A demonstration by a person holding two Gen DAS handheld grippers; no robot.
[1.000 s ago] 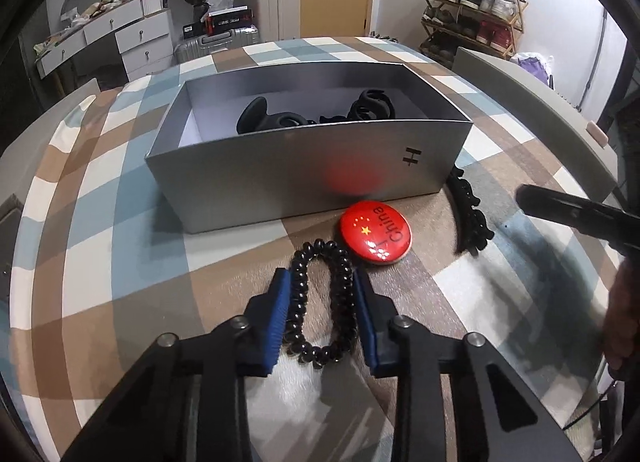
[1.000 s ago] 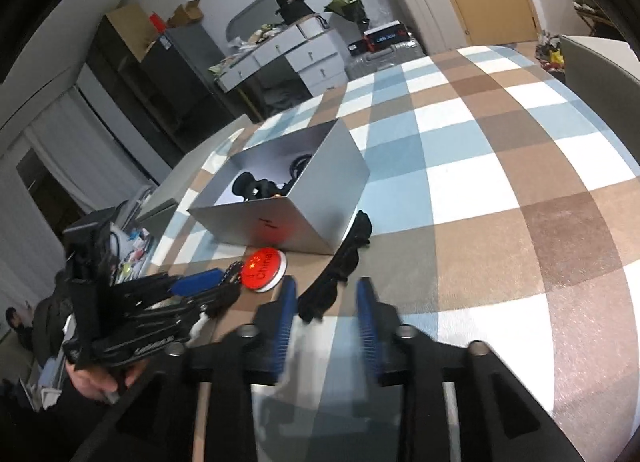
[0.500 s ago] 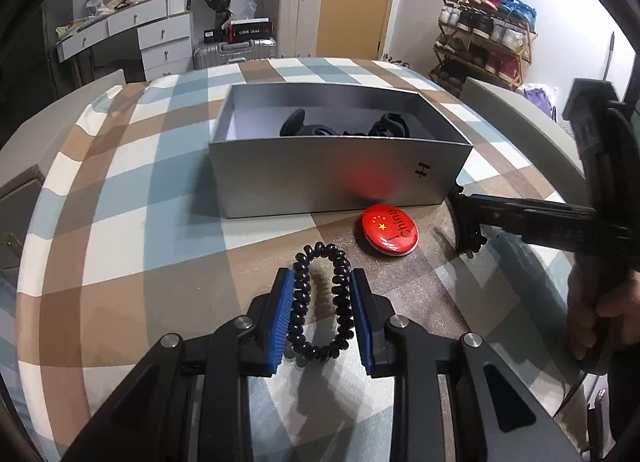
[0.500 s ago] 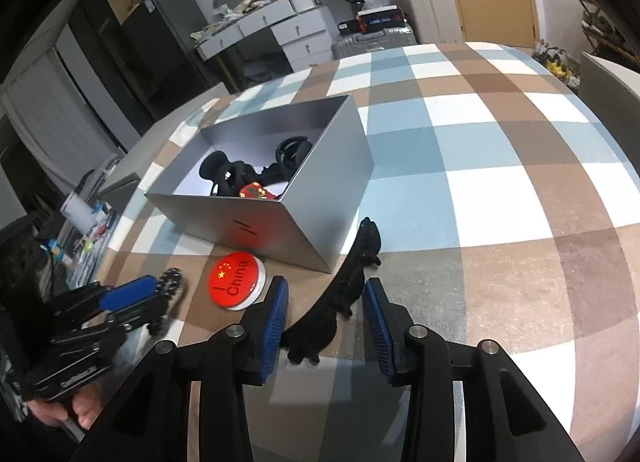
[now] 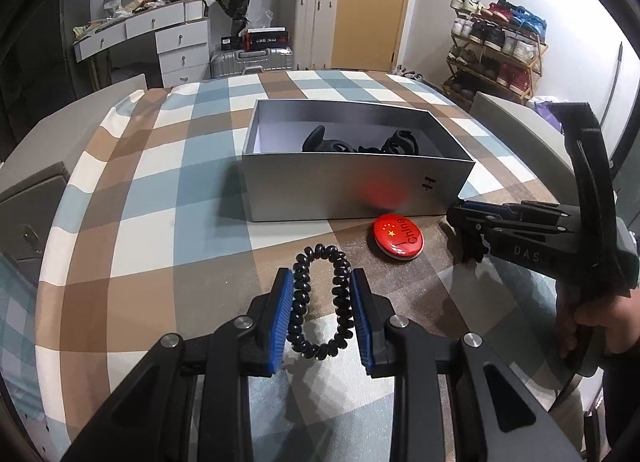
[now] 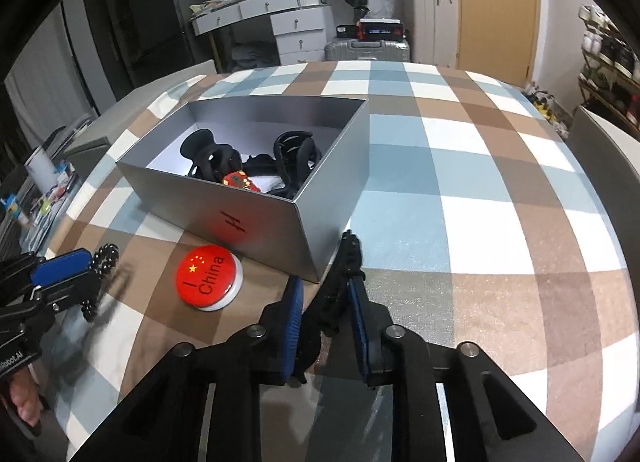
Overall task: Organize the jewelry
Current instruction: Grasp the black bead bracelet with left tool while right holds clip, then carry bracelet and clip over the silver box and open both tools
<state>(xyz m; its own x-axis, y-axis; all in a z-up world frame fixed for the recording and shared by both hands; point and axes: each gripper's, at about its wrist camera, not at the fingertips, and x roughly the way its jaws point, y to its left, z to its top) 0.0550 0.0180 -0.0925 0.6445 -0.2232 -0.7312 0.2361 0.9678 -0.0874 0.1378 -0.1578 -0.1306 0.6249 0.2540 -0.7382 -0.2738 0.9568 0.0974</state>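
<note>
My left gripper (image 5: 321, 316) is shut on a black spiral hair tie (image 5: 322, 302), squeezed into an oval between the blue pads, held above the checked tablecloth. My right gripper (image 6: 326, 326) is shut on a black toothed hair clip (image 6: 340, 282), whose far end reaches the corner of the grey open box (image 6: 256, 218). The box (image 5: 352, 190) holds several black hair accessories and a small red item (image 6: 240, 182). A red round "I China" badge (image 5: 397, 237) lies on the cloth in front of the box, between the two grippers; it also shows in the right wrist view (image 6: 209, 276).
The round table carries a brown, blue and white checked cloth (image 5: 160, 182). Grey chair backs stand at its edges (image 5: 516, 134). Drawers, suitcases and a shoe rack (image 5: 496, 50) stand behind the table.
The left gripper has lifted and drawn back with the hair tie. The right gripper has moved in around the black clip and closed on it.
</note>
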